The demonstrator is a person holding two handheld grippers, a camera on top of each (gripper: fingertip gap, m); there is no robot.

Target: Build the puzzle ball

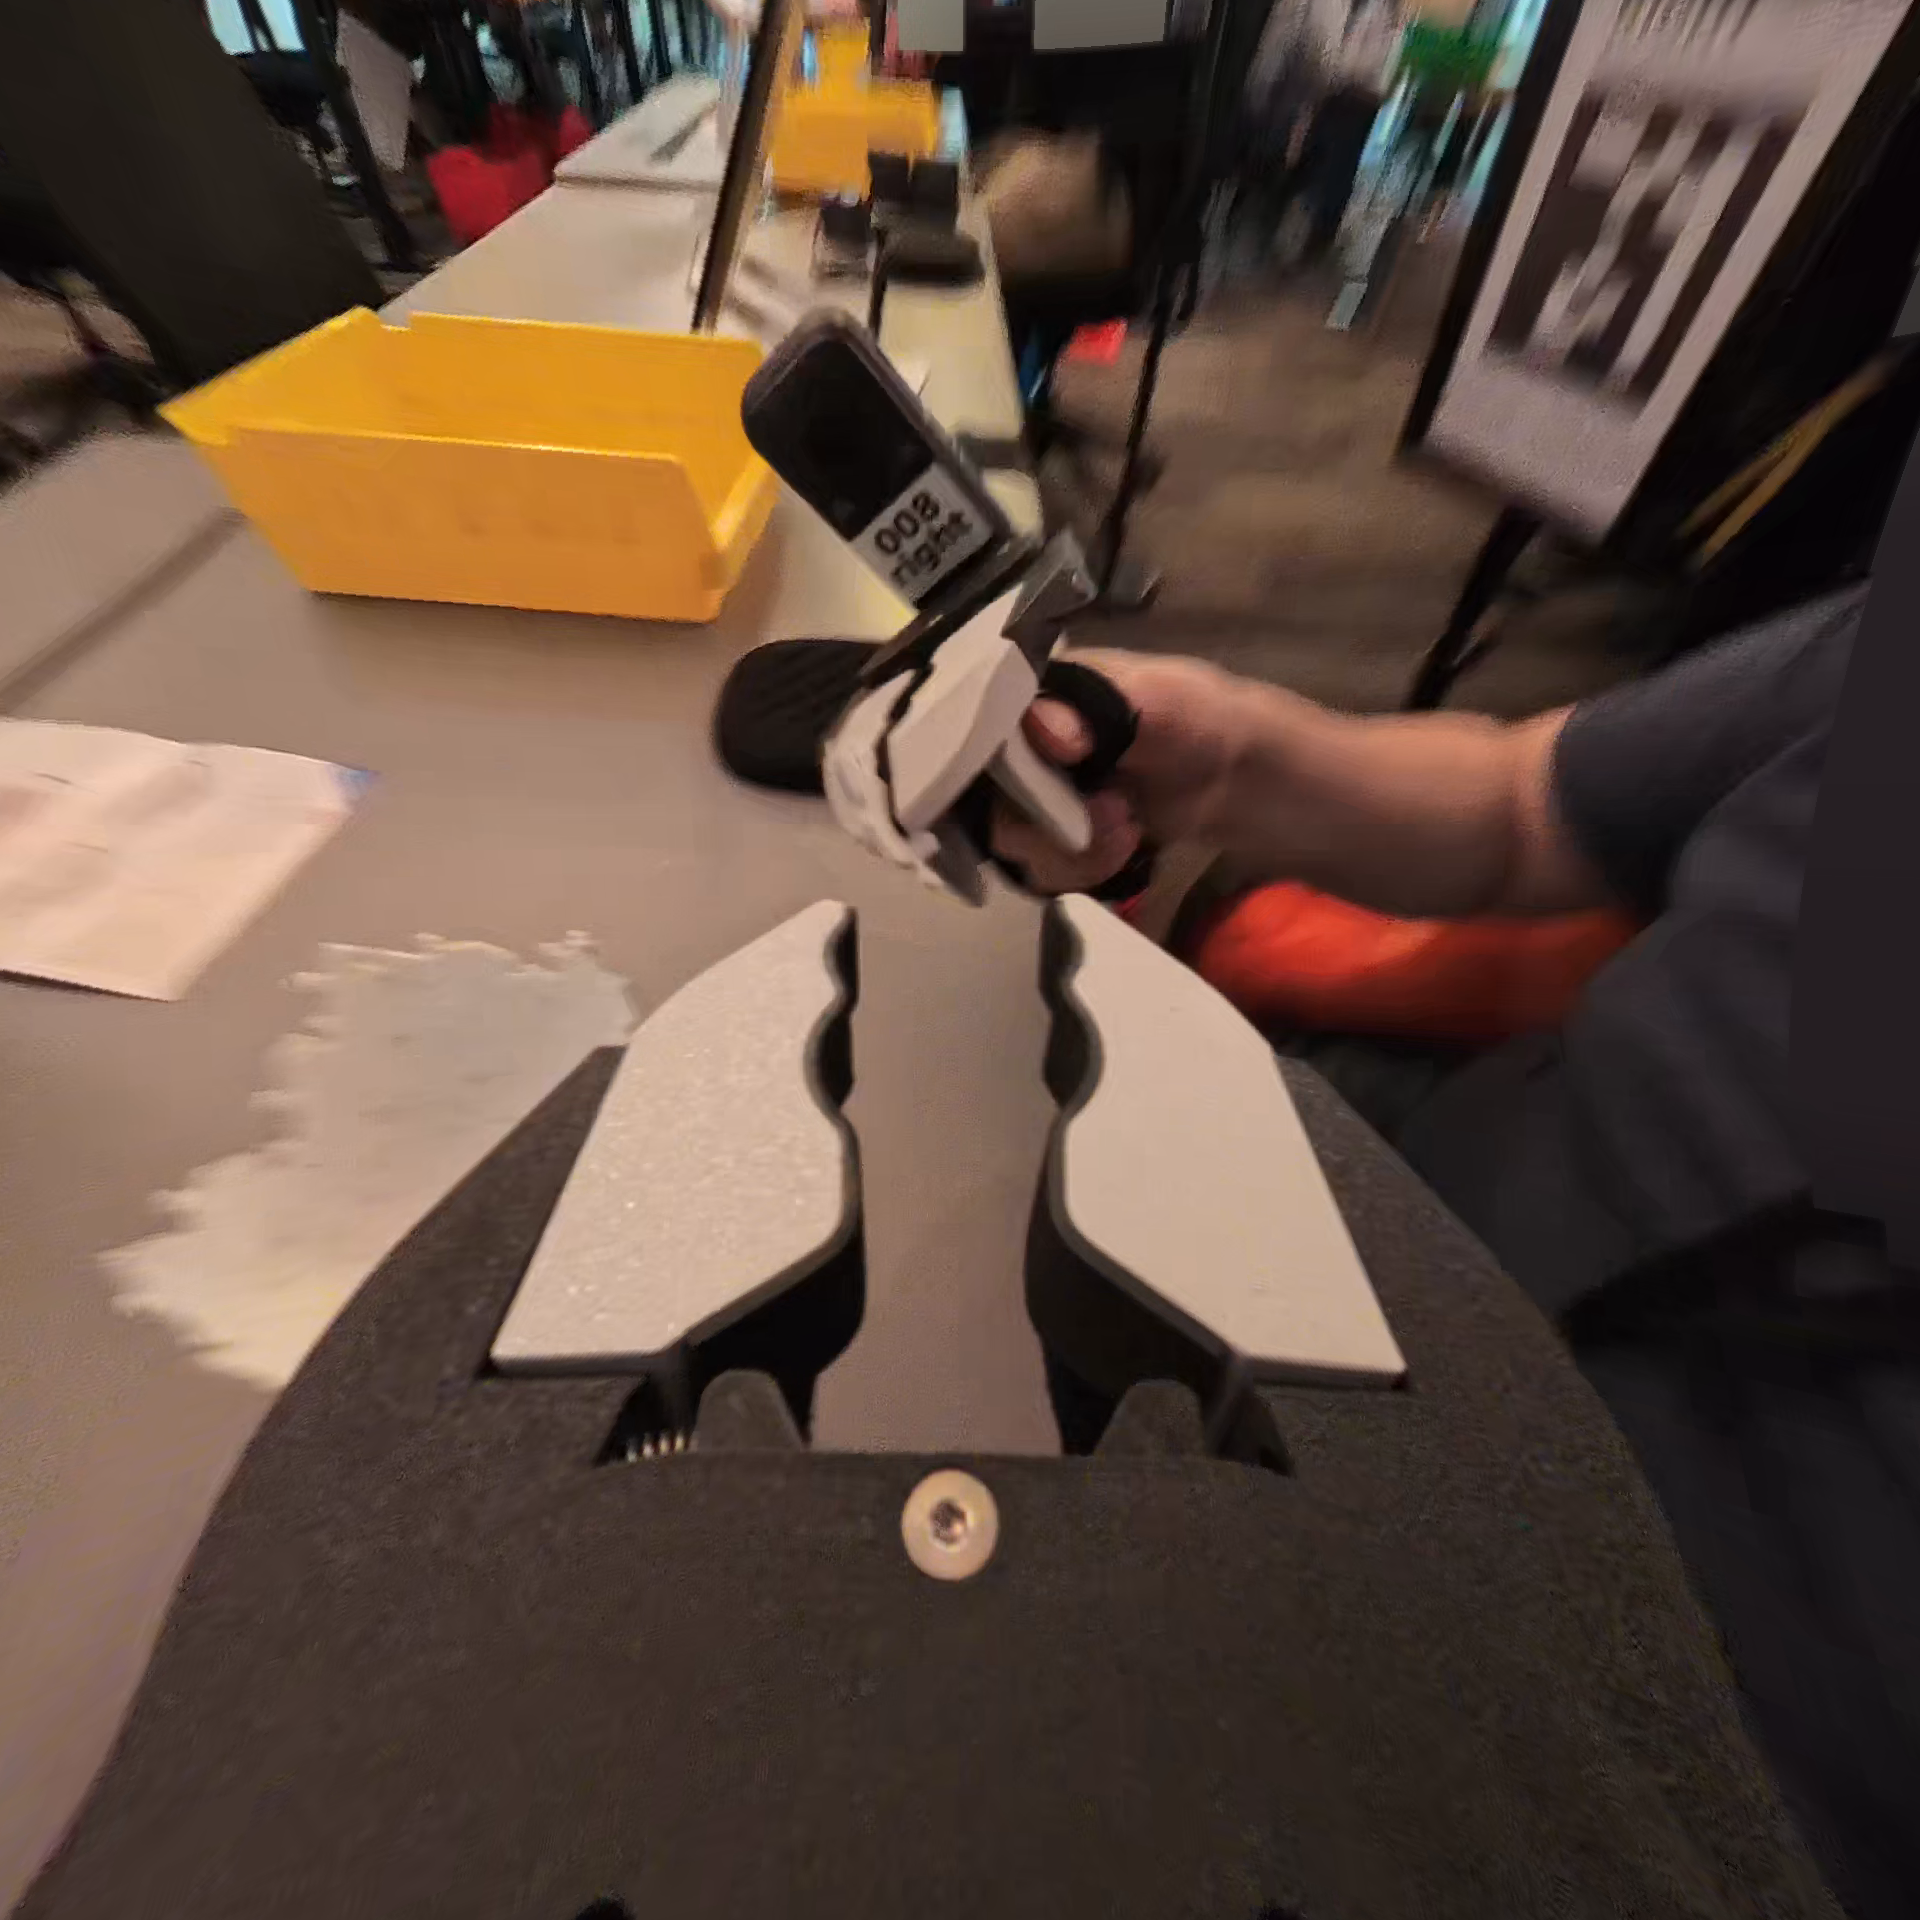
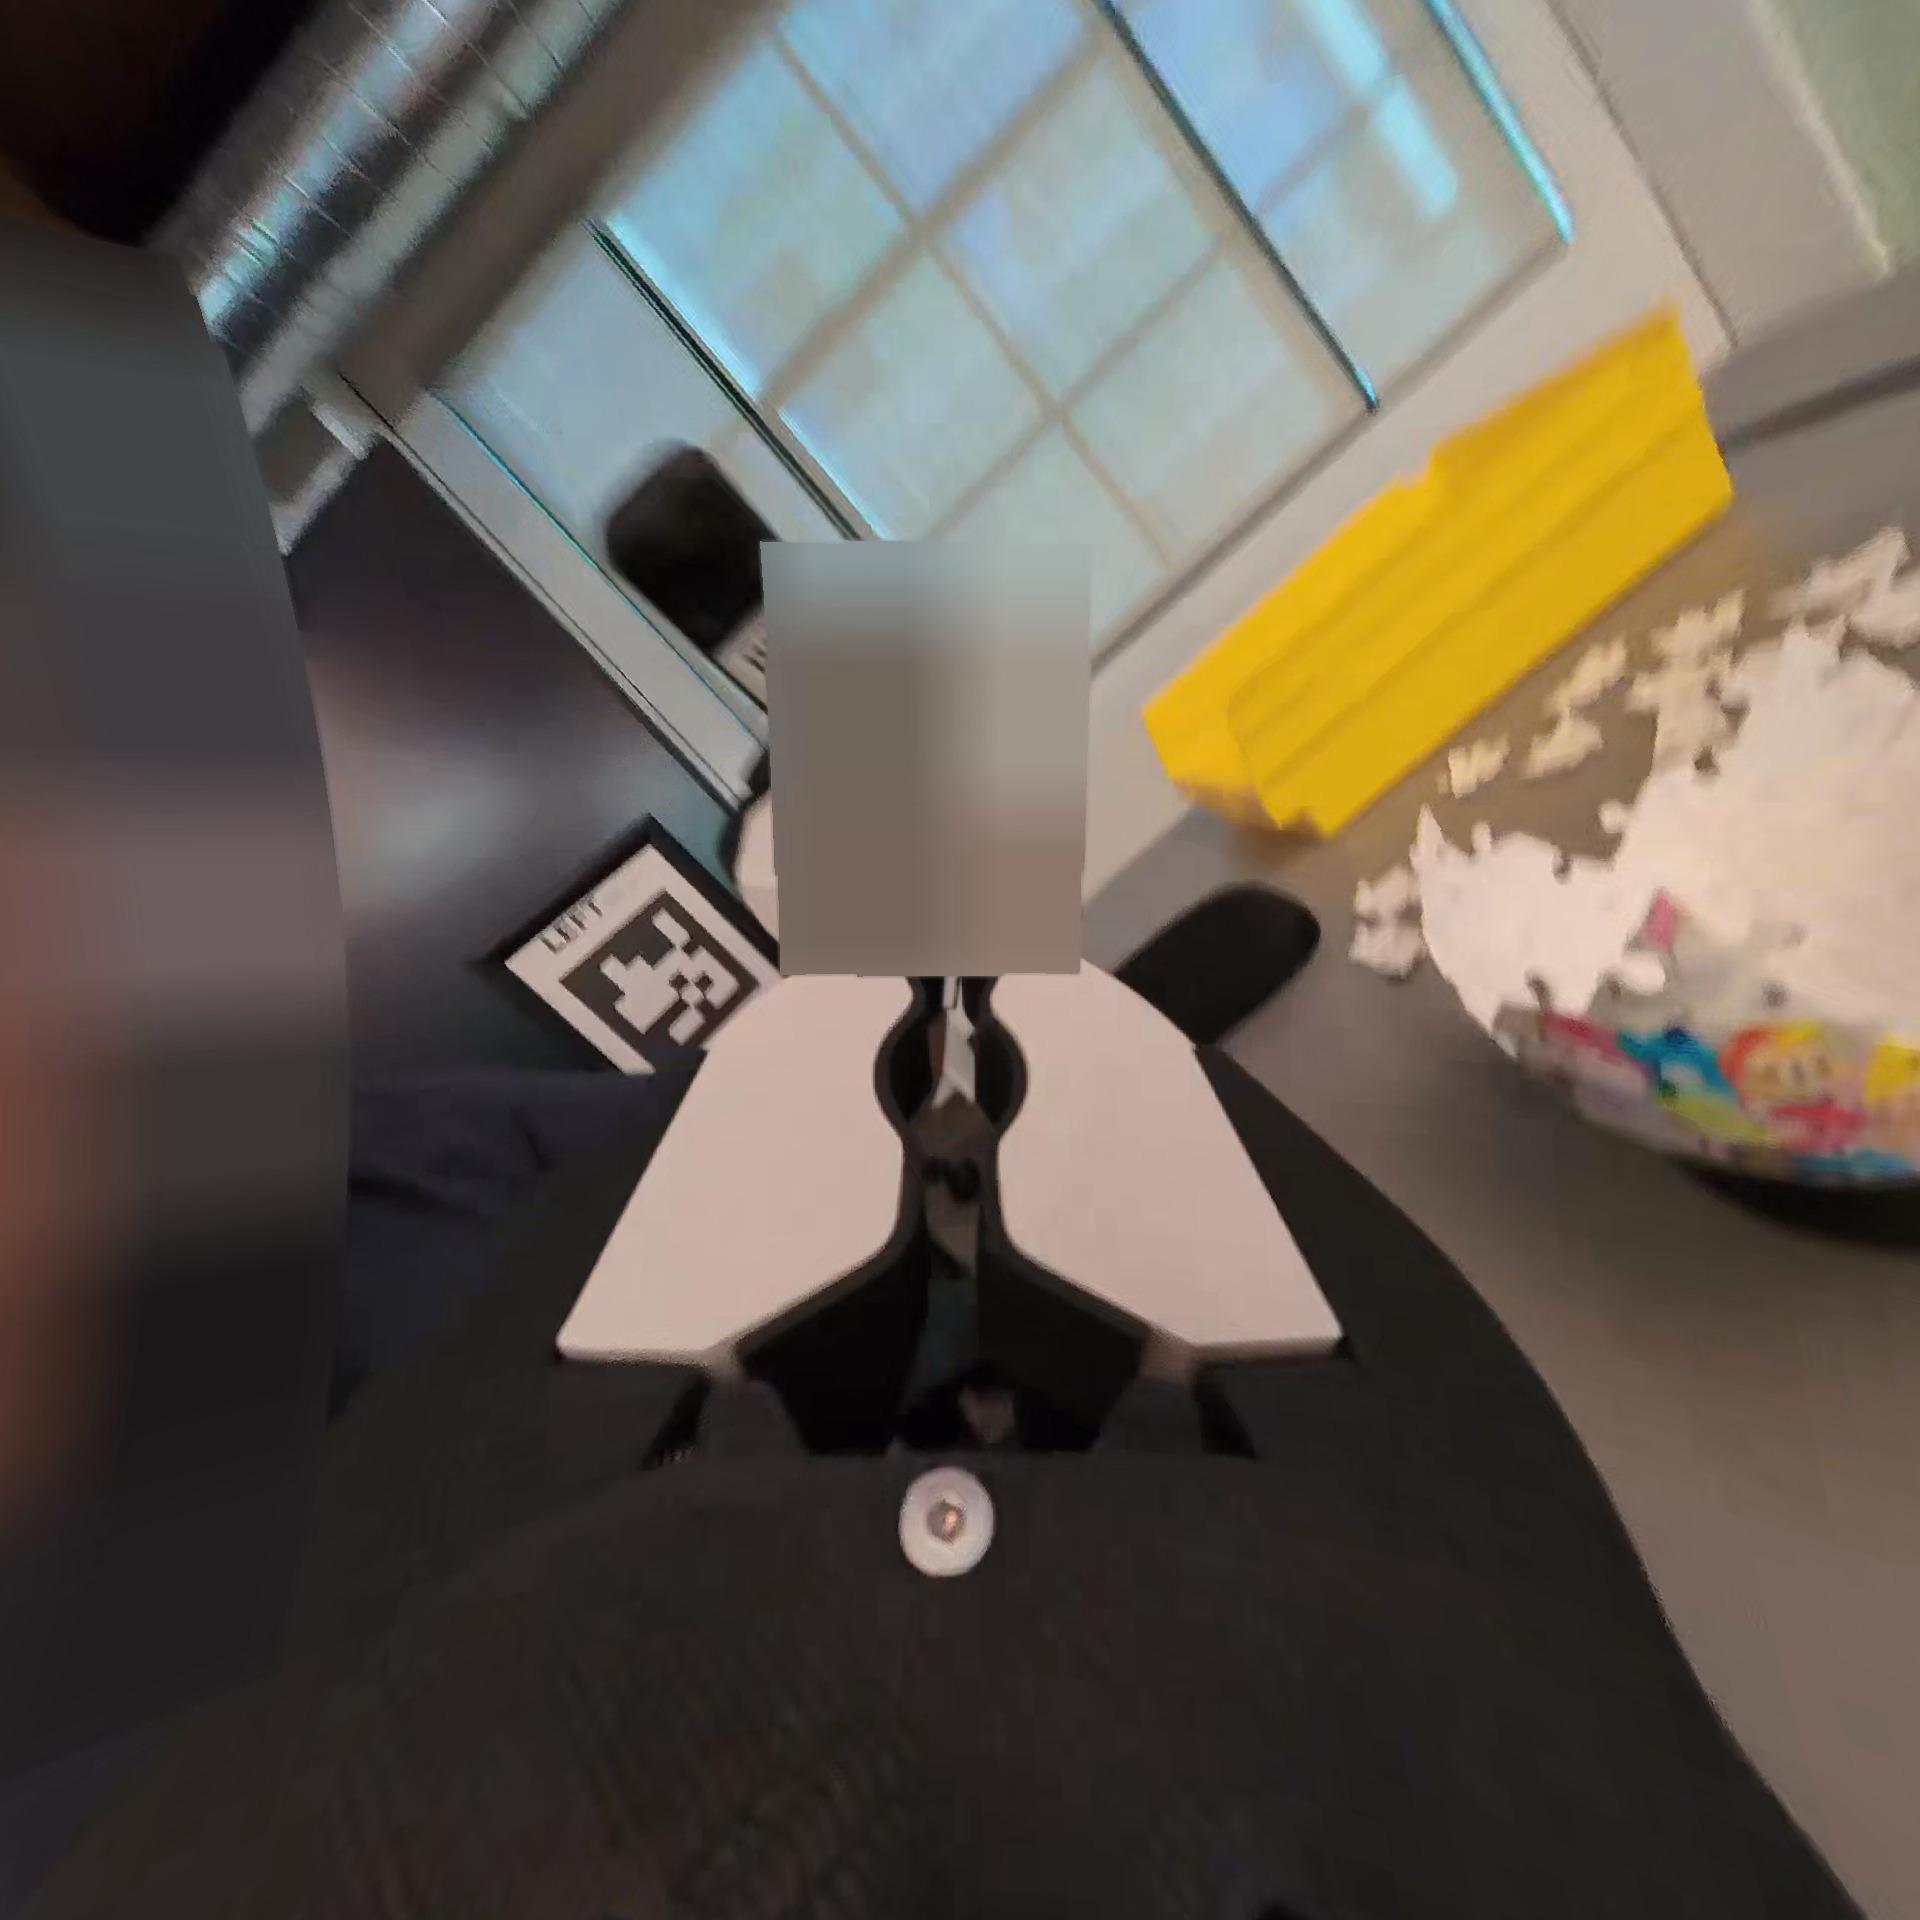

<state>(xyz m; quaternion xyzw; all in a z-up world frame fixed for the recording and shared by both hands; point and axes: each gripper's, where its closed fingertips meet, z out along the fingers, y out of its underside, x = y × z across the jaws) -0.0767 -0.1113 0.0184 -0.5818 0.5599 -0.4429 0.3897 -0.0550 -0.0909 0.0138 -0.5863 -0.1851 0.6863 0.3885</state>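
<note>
A long grey table (image 1: 540, 790) carries a yellow bin (image 1: 488, 468), a sheet of paper (image 1: 145, 852) and loose white puzzle pieces (image 2: 1621, 686); a big window (image 2: 935, 343) sits behind. The half-built puzzle ball (image 2: 1704, 956) rests on the table near the bin. The left gripper (image 1: 948, 935) hovers low, jaws wide and empty. The right gripper (image 2: 948, 1013), gripped by a hand (image 1: 1122, 769), tilts up, jaws nearly closed; whether it holds anything can't be told.
</note>
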